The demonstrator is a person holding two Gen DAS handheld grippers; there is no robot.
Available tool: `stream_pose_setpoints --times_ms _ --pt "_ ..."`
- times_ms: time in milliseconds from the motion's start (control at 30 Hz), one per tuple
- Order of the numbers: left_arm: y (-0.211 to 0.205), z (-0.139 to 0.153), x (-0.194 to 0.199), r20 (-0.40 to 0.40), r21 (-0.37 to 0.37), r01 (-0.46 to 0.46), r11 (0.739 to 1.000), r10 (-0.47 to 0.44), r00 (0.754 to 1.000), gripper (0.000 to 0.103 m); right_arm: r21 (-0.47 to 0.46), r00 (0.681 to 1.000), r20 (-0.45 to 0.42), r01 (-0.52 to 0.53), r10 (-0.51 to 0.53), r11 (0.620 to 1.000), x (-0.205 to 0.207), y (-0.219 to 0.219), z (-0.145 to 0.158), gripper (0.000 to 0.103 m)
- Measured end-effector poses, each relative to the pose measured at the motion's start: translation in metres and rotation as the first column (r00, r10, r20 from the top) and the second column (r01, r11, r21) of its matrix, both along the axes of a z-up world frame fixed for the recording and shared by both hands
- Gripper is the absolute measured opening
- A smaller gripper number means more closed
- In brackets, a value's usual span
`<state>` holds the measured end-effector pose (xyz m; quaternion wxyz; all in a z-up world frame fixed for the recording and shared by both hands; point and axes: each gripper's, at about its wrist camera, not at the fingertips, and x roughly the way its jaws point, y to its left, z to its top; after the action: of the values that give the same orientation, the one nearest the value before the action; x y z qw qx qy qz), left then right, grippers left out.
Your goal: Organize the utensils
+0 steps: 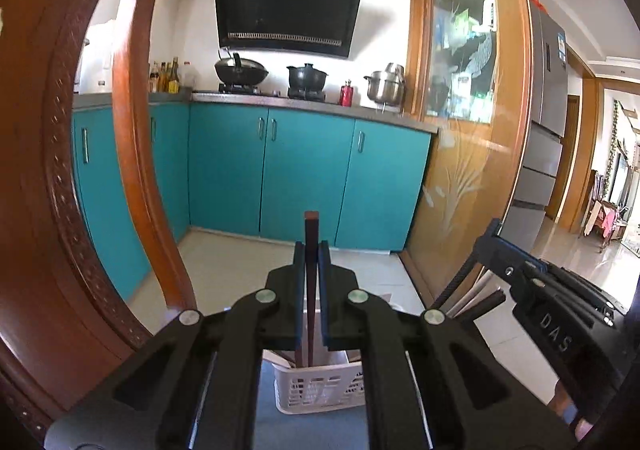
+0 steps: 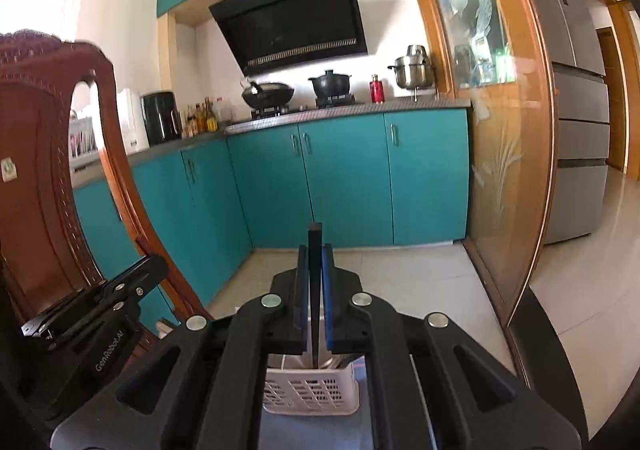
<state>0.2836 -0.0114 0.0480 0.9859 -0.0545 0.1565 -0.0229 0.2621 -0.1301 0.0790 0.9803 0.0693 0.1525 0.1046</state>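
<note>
Both tools point forward above the white basket [image 1: 320, 382]. The left tool [image 1: 311, 250] pinches an upright reddish-brown chopstick [image 1: 311, 242] between its fingers. The right tool [image 2: 315, 254], just beside it, clamps a dark chopstick [image 2: 315, 250] likewise.

Teal cabinets [image 1: 304, 170] run ahead of the fingers under a grey counter [image 1: 312, 106], with a black hood [image 1: 286, 10] above the stove. A carved wooden chair [image 1: 44, 170] stands left, a glass door [image 1: 468, 98] and grey fridge [image 2: 576, 110] right. Pale floor tiles [image 2: 440, 274] shine with daylight.
</note>
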Motion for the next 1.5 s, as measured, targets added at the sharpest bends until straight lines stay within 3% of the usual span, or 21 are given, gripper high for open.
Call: stream_pose_setpoints --times_ms 367,633,667,700,733,767,833,900,1033,1167,1233,1367,1500 --pt "-0.008 -0.017 0.009 -0.046 0.013 0.011 1.000 -0.010 0.999 0.007 0.034 0.995 -0.096 -0.024 0.027 0.999 0.015 -0.007 -0.023 0.007" --pt "-0.007 -0.028 0.001 -0.077 0.035 0.005 0.999 -0.002 0.997 0.008 -0.001 0.995 -0.099 -0.022 0.022 1.000 0.006 0.000 -0.021 0.010" --pt "-0.006 -0.028 0.000 -0.082 0.026 0.004 1.000 -0.002 0.997 0.011 -0.005 0.996 -0.090 -0.006 0.005 1.000 0.002 0.000 -0.019 0.017" --pt "-0.005 -0.027 -0.003 -0.082 0.017 0.007 1.000 -0.005 0.997 0.015 0.002 0.997 -0.077 0.007 -0.006 1.000 -0.003 -0.002 -0.017 0.040" --pt "-0.003 -0.025 -0.007 -0.077 0.008 0.007 1.000 -0.007 0.997 0.024 0.020 0.998 -0.065 0.010 -0.008 1.000 -0.007 -0.004 -0.016 0.057" --pt "-0.001 -0.021 -0.013 -0.064 0.000 0.004 1.000 -0.004 0.998 0.033 0.049 0.999 -0.051 0.009 -0.007 0.999 -0.012 -0.008 -0.013 0.057" --pt "0.000 -0.015 -0.024 -0.040 0.001 0.004 1.000 -0.004 0.999 0.037 0.084 0.999 -0.040 -0.004 0.008 0.996 -0.023 -0.013 -0.006 0.057" --pt "0.000 -0.010 -0.038 -0.012 0.025 -0.001 1.000 0.002 1.000 0.051 0.095 1.000 -0.012 0.003 -0.002 0.995 -0.036 -0.017 0.001 0.058" --pt "0.001 -0.009 -0.066 0.028 0.066 -0.023 0.998 0.021 0.999 0.067 0.078 0.997 0.051 0.047 -0.051 0.996 -0.065 -0.026 0.002 0.079" --pt "0.000 -0.031 -0.099 0.027 0.133 -0.018 0.991 0.015 1.000 0.080 0.019 0.989 0.109 0.098 -0.100 0.995 -0.095 -0.043 -0.022 0.096" --pt "-0.001 -0.047 -0.114 0.017 0.178 -0.015 0.984 0.012 1.000 0.083 0.022 0.987 0.084 0.136 -0.138 0.990 -0.109 -0.056 -0.042 0.100" --pt "-0.005 -0.079 -0.145 -0.048 0.227 0.015 0.974 -0.005 0.999 0.093 0.035 0.990 -0.059 0.130 -0.128 0.991 -0.123 -0.070 -0.068 0.100" --pt "-0.006 -0.087 -0.173 -0.008 0.230 0.012 0.973 -0.010 1.000 0.099 0.012 0.988 -0.040 0.149 -0.148 0.989 -0.152 -0.070 -0.080 0.100"
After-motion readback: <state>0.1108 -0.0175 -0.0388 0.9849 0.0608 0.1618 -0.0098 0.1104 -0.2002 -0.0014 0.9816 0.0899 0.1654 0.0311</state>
